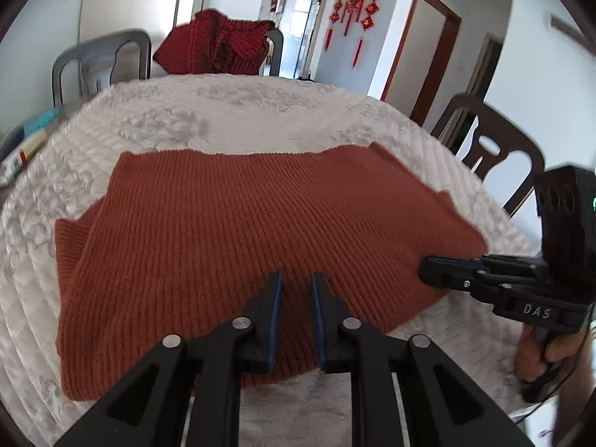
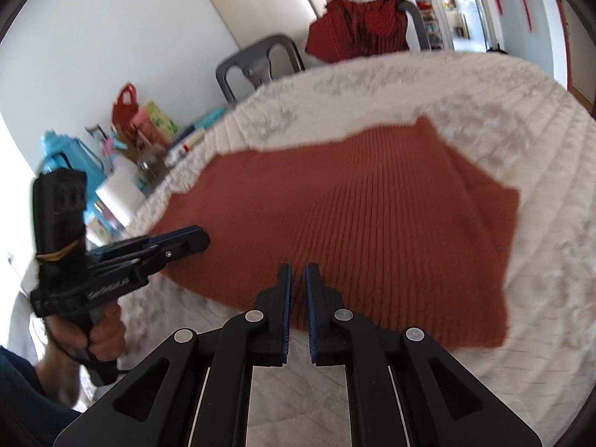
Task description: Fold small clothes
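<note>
A rust-orange ribbed knit garment (image 1: 238, 246) lies folded flat on the white quilted table cover (image 1: 223, 119); it also shows in the right wrist view (image 2: 372, 223). My left gripper (image 1: 297, 279) hovers over the garment's near edge, fingers slightly apart with nothing between them. It shows from the side in the right wrist view (image 2: 203, 238), at the garment's left edge. My right gripper (image 2: 297, 272) is over the near edge, fingers slightly apart and empty. It shows in the left wrist view (image 1: 424, 270) at the garment's right corner.
A dark red knit garment (image 1: 216, 43) hangs on a grey chair at the far side. A dark chair (image 1: 491, 149) stands to the right. Bottles, bags and a paper roll (image 2: 123, 190) crowd a surface left of the table.
</note>
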Demonstrator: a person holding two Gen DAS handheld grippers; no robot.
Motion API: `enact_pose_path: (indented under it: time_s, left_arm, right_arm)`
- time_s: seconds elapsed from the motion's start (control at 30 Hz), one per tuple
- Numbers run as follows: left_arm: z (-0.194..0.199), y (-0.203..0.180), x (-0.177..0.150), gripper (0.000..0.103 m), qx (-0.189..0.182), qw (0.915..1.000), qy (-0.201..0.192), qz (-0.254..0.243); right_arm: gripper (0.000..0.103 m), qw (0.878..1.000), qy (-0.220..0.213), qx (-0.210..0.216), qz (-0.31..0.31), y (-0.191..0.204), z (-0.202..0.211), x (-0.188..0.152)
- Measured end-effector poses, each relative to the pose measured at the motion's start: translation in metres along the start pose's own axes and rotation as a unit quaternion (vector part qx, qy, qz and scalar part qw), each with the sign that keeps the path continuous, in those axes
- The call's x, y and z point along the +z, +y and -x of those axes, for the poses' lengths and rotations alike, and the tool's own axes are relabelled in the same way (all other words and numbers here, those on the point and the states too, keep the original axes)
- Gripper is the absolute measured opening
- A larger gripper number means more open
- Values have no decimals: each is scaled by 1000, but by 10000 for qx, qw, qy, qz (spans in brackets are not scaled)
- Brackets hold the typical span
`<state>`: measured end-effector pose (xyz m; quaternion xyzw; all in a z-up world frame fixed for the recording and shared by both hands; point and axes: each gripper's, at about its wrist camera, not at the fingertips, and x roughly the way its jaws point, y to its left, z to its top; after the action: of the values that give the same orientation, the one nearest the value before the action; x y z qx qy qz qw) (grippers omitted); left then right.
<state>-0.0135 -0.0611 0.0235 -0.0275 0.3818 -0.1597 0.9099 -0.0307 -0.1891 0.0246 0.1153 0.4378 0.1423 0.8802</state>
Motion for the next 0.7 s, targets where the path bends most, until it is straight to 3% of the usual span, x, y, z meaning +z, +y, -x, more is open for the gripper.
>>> enact_pose_path:
  time_s: [0.17, 0.27, 0.33, 0.47, 0.57, 0.63, 0.7]
  left_arm:
    - [15, -6, 1, 19, -62, 9999, -42, -76]
    - [25, -15, -4, 27, -251, 9992, -170, -259]
    - [21, -16, -8, 27, -177, 9994, -127, -269]
    - [12, 3, -13, 27, -161, 9999, 10, 53]
    - [18, 9, -12, 27, -180, 9997, -6, 170]
    - [25, 14, -11, 27, -198, 9993, -66, 314]
    - [33, 24, -9, 27, -28, 9988, -209, 432]
  right_arm:
    - [7, 10000, -32, 39, -70, -2, 9, 1]
    - [7, 9999, -161, 20, -40, -3, 25, -3]
    - [7, 9995, -259, -51, -163, -8, 33, -7]
    - [7, 9958, -575, -223, -672, -36, 49, -12]
    - [5, 9921, -519, -559, -996, -59, 46, -16]
    - [6, 9901, -563, -351, -1239, -69, 47, -18]
    - [7, 9910, -616, -432, -1111, -62, 52, -16]
